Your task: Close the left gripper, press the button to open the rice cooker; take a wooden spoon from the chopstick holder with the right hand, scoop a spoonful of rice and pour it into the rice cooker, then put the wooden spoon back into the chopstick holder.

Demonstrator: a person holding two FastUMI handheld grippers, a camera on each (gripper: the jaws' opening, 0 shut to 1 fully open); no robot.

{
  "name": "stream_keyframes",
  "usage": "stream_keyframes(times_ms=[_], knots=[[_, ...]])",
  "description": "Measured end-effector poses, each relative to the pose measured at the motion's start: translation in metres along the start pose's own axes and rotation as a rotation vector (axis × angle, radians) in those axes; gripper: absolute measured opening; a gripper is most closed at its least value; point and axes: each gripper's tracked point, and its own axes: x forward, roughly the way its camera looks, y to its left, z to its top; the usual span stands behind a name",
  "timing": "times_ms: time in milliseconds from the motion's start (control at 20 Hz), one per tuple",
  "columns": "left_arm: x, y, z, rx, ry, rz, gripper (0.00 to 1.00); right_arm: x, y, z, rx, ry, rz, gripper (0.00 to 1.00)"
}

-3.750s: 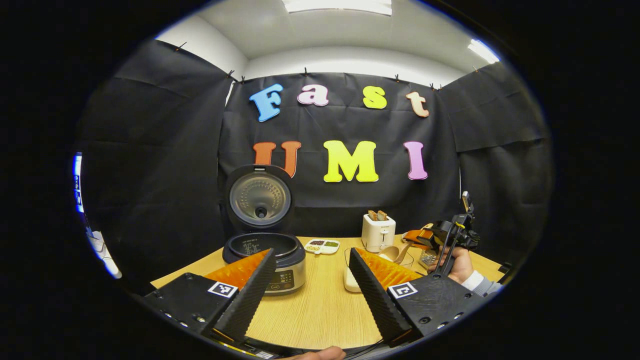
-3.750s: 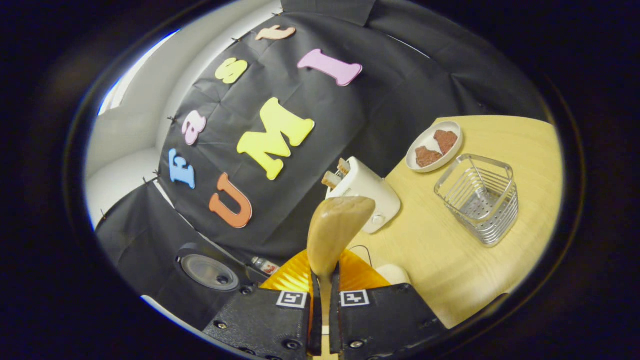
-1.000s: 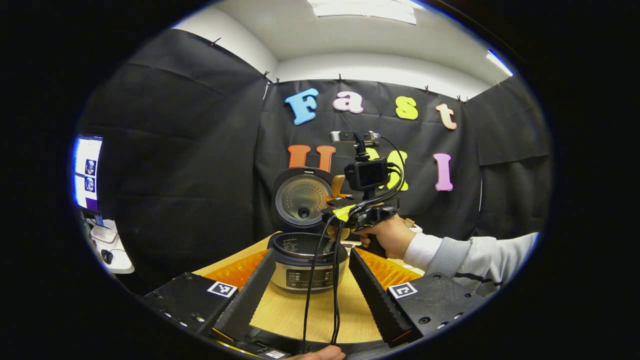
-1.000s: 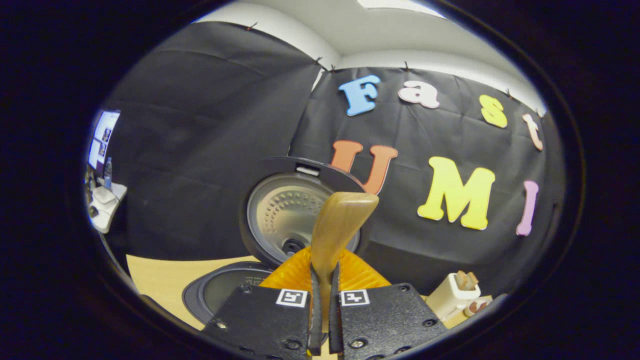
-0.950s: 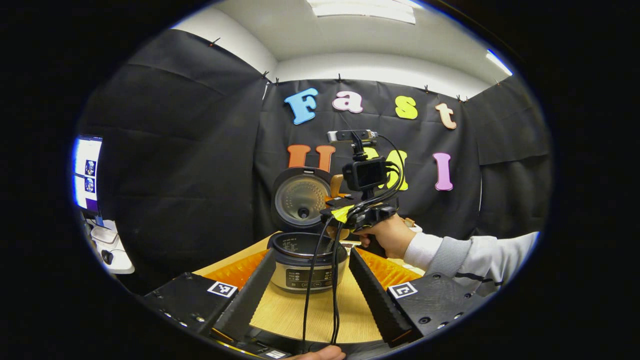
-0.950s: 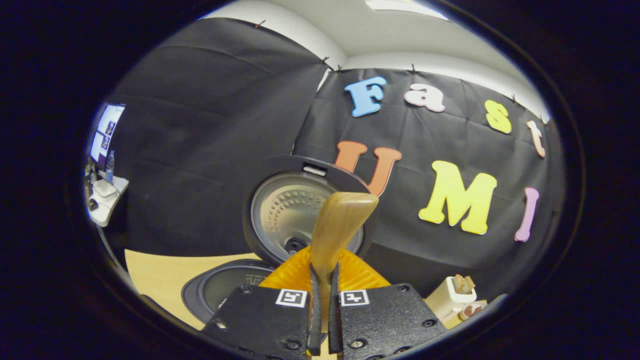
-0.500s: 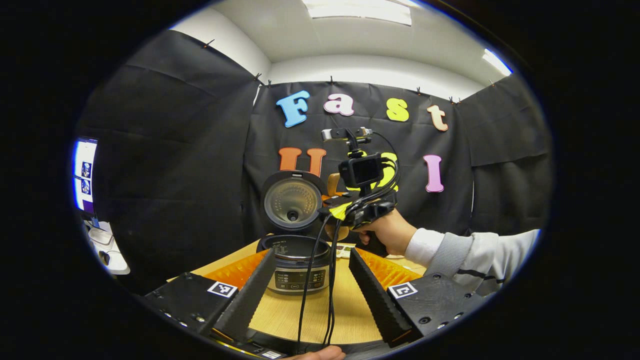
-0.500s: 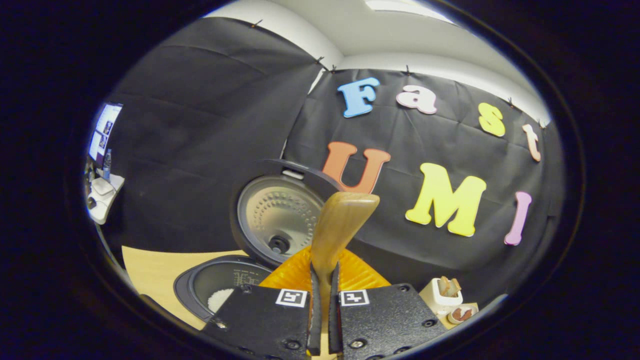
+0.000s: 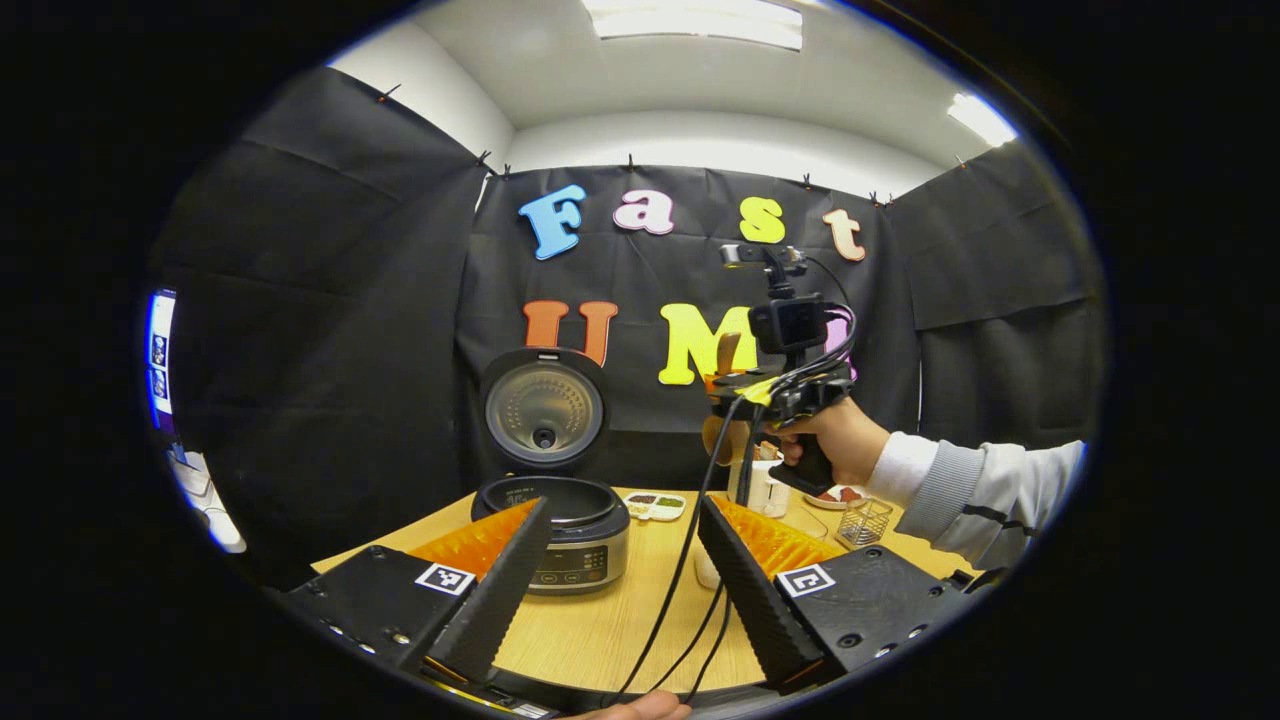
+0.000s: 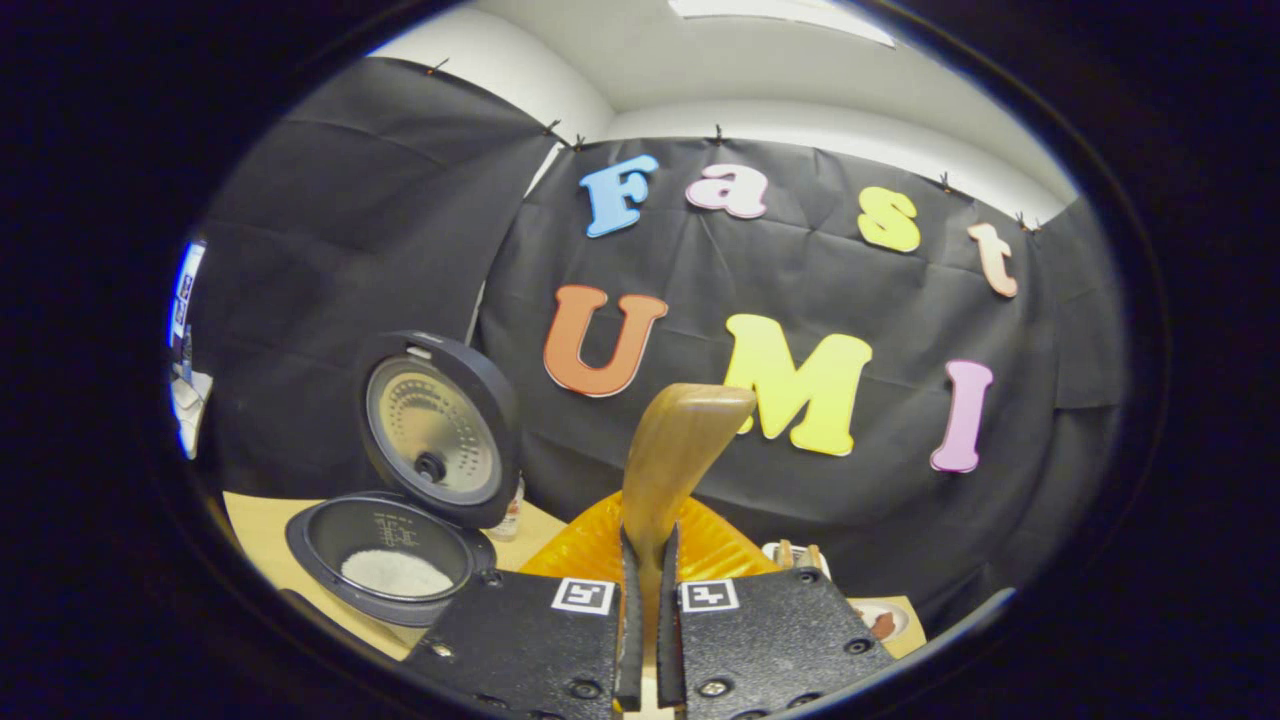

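The rice cooker (image 9: 580,540) stands at the table's left with its lid (image 9: 543,405) raised. In the right gripper view its pot (image 10: 385,560) lies low on the left and holds a patch of white rice (image 10: 395,572). My right gripper (image 10: 646,545) is shut on the wooden spoon (image 10: 685,440), whose broad end sticks up past the fingers. In the left gripper view a hand holds that right gripper (image 9: 725,385) high over the table's right half, with the spoon (image 9: 728,352) upright. My left gripper (image 9: 622,510) hangs open in front of the cooker. The wire chopstick holder (image 9: 865,520) stands far right.
Black cables (image 9: 690,560) hang from the right gripper down across the table (image 9: 620,630). A divided dish (image 9: 655,505), a white toaster (image 9: 768,492) and a plate of brown food (image 9: 830,495) line the back. A white container (image 9: 703,572) sits behind my left gripper's right finger.
The right gripper with the spoon has swung from over the cooker to the right. Rice now shows in the pot. The left gripper stays open.
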Motion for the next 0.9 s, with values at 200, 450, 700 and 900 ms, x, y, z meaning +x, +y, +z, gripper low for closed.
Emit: stream_keyframes(times_ms=[200,450,700,900], knots=[[0.008,0.000,-0.003,0.007,0.003,0.019,0.94,-0.033,-0.049,-0.007,0.062,0.012,-0.033,0.11],[0.020,0.004,-0.022,0.014,0.067,0.027,0.94,-0.074,-0.108,-0.024,0.179,0.037,-0.106,0.12],[0.030,0.004,-0.029,0.009,0.101,0.054,0.95,-0.113,-0.156,-0.042,0.172,0.055,-0.205,0.12],[0.033,-0.005,-0.019,-0.014,0.062,0.063,0.95,-0.136,-0.170,-0.059,0.194,0.052,-0.200,0.12]])
